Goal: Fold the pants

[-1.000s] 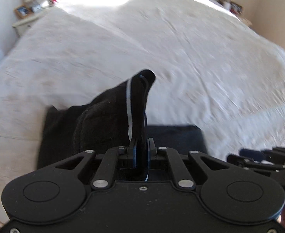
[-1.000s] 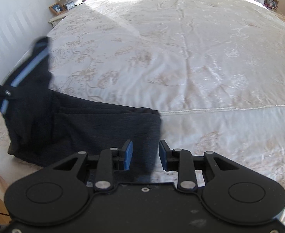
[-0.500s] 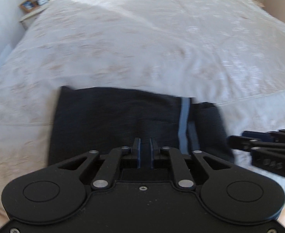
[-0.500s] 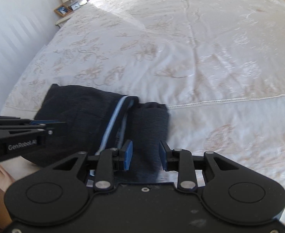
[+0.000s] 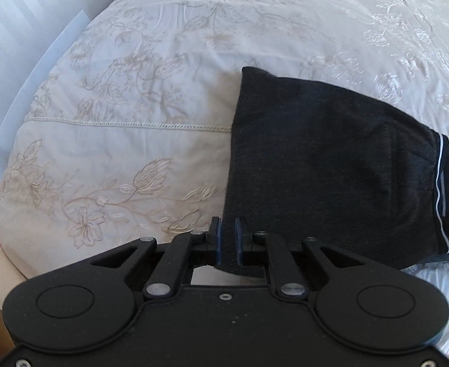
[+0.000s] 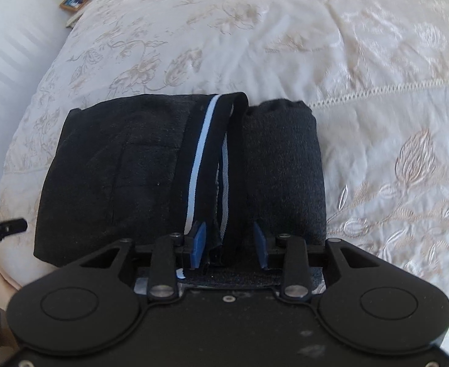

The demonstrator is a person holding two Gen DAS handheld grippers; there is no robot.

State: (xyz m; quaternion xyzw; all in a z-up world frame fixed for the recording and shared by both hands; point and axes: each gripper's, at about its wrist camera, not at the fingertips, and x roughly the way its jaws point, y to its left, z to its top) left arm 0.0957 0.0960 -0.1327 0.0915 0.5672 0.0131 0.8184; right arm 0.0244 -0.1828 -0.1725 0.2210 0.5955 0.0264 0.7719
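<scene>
Dark grey pants [image 5: 331, 168] lie folded in a compact block near the bed's front edge. Their waistband with a light-blue stripe [image 6: 201, 159] lies across the top, beside a folded section [image 6: 282, 168]. My left gripper [image 5: 226, 238] hovers at the block's near left corner, its pads a narrow gap apart and not pressing on the cloth. My right gripper [image 6: 229, 241] points down over the groove beside the waistband; its jaws are opening, with fabric below them and none pinched. The left gripper's tip [image 6: 2, 229] shows at the left of the right wrist view.
A cream embroidered bedspread [image 5: 117, 122] covers the bed [image 6: 377, 91] all around the pants. A white wall [image 6: 10, 46] runs along the left. A nightstand with a photo frame [image 6: 74, 1] stands at the far left. The bed's edge drops off at the lower left.
My left gripper let go of the raised waistband, which now lies flat on the pants, then moved left to the block's corner. My right gripper sank closer and its jaws widened.
</scene>
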